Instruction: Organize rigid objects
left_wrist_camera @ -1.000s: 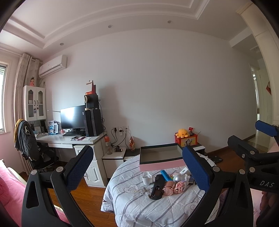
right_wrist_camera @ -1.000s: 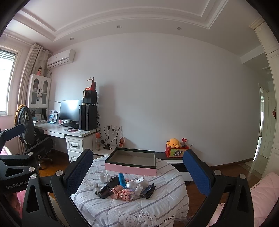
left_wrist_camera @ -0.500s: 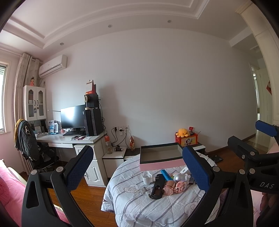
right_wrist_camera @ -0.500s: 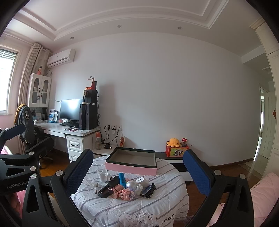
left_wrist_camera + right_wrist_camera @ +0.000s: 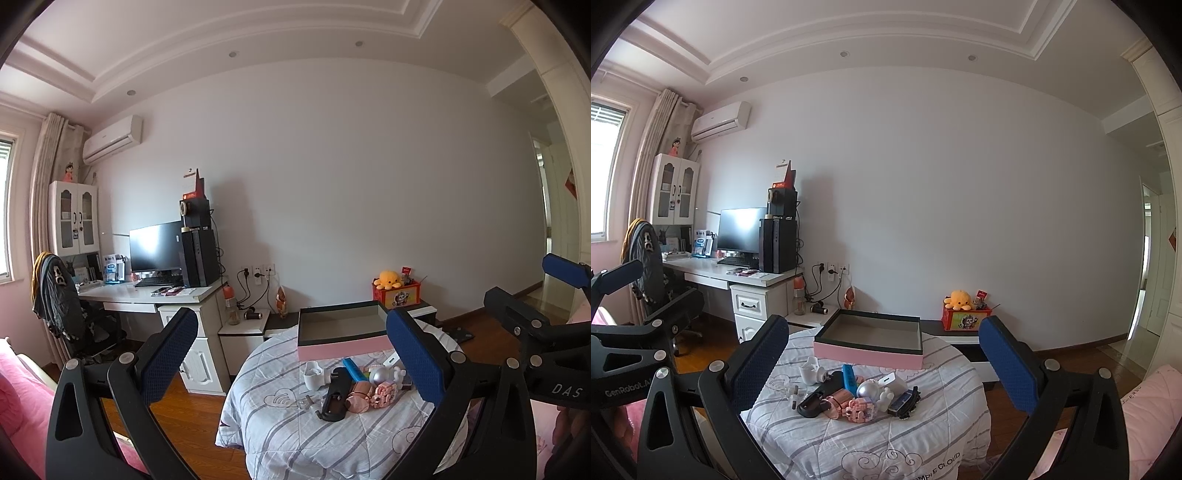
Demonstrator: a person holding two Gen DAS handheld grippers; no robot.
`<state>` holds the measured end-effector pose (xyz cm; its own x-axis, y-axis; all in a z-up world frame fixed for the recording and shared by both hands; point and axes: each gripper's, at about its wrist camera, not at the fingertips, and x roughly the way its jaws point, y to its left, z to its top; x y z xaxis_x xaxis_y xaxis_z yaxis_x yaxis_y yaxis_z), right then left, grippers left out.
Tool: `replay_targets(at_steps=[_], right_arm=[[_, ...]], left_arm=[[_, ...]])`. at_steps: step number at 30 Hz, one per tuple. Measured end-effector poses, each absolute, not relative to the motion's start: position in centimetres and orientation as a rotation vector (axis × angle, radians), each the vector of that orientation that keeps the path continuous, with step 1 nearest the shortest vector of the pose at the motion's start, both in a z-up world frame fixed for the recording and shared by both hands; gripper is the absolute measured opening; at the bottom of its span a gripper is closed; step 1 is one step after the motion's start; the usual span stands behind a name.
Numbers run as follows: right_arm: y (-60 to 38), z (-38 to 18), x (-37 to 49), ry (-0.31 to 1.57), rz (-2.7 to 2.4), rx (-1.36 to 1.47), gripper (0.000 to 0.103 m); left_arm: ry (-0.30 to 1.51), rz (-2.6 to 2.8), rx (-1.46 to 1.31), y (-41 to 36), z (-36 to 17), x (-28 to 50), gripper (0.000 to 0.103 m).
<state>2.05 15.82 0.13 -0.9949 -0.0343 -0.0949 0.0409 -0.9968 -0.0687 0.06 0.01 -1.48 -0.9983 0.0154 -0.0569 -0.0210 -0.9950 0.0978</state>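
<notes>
On the black frame of my right gripper (image 5: 565, 389), seen from my left camera, I read "DAS". On the black frame of my left gripper (image 5: 626, 387) stands "GenRobot.A". The striped grey-white quilt (image 5: 938, 463) shows "PLE CLOUD" near its edge.

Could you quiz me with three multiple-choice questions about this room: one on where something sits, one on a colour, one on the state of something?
1. Where does the pile of small objects lie?
A. inside the box
B. on the striped cloth in front of the box
C. on the desk

2. What colour are the outer sides of the box?
A. pink
B. green
C. yellow

3. How is the right gripper?
A. shut on a toy
B. shut on nothing
C. open, holding nothing

Answers: 1 B, the pile sits nearer the camera than the box. 2 A, its front wall is pink. 3 C, its blue pads stand wide apart.
</notes>
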Motion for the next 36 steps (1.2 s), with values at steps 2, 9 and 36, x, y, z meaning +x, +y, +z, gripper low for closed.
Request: replay_targets(at_steps=[2, 9, 36], right_arm=[[15.8, 0.2, 2.0, 0.108, -3.099, 0.145, 0.103], [16.3, 0.1, 1.4, 0.088, -3.1, 0.148, 0.103], [23.0, -12.7, -15.6, -0.085, -3.035, 0.751, 0.103]], left_arm=[[0.156, 3.117, -0.09, -0.1, -1.5, -0.1, 0.103], [0.153, 3.108, -0.096, 0.3, -1.6, -0.9, 0.103], [0.097, 2.992, -0.89, -0.7, -14.5, -21.0, 0.103]])
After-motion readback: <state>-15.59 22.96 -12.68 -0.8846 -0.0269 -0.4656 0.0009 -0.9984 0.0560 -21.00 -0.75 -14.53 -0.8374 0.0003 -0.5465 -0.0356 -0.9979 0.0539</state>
